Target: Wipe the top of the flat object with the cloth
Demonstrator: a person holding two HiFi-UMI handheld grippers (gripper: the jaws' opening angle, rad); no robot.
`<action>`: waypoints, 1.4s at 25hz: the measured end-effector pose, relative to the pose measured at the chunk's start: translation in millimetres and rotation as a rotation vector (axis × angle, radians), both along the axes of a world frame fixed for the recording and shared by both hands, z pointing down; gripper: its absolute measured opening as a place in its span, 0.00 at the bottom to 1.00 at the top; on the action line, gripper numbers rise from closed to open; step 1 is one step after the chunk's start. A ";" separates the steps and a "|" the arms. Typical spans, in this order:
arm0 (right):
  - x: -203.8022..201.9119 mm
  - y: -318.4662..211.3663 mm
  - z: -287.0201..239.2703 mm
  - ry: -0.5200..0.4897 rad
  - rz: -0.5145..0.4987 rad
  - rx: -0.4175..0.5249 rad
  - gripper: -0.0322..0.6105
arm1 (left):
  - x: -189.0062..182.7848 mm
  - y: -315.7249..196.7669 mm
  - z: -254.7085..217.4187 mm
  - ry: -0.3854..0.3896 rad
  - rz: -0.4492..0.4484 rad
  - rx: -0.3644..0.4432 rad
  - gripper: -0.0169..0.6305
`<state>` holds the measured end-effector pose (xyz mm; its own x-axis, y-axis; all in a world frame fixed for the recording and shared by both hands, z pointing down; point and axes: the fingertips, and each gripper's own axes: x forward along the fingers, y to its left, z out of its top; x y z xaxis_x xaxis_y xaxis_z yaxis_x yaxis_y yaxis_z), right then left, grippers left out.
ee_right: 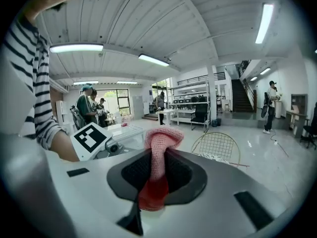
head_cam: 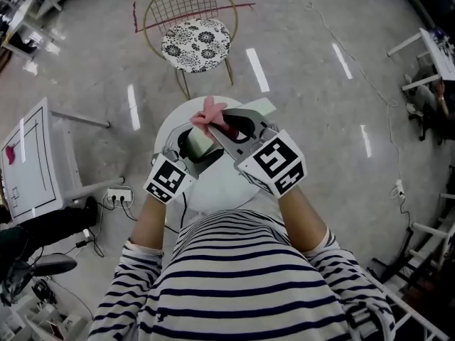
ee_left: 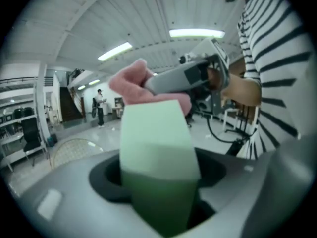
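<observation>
A pale green flat block (ee_left: 156,138) stands up between the jaws of my left gripper (ee_left: 158,182), which is shut on its lower end. From the head view, that left gripper (head_cam: 197,146) is held over the white round table (head_cam: 220,190), and the green block (head_cam: 202,143) shows between its fingers. My right gripper (head_cam: 215,124) is shut on a pink knitted cloth (head_cam: 210,112). In the right gripper view the cloth (ee_right: 161,148) sticks up out of the jaws of the right gripper (ee_right: 157,177). The cloth (ee_left: 130,86) sits at the block's far top edge.
A gold wire chair (head_cam: 195,38) with a patterned cushion stands beyond the table. A white desk (head_cam: 32,162) and a power strip (head_cam: 119,197) are on the floor to the left. Several people stand far off in the hall (ee_right: 89,105).
</observation>
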<state>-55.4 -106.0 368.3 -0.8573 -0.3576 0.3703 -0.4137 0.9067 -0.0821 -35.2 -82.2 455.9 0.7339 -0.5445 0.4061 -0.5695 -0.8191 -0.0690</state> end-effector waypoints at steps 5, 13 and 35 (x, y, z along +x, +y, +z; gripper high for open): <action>-8.5 5.0 16.6 0.044 -0.012 0.024 0.14 | -11.2 9.3 4.7 0.008 -0.024 0.014 0.53; 25.9 -27.9 66.8 0.153 0.093 0.015 0.14 | -24.5 14.2 9.9 0.021 -0.041 0.020 0.53; 114.6 -101.8 160.8 0.282 0.322 -0.081 0.14 | -53.5 25.0 23.8 0.074 -0.110 -0.015 0.52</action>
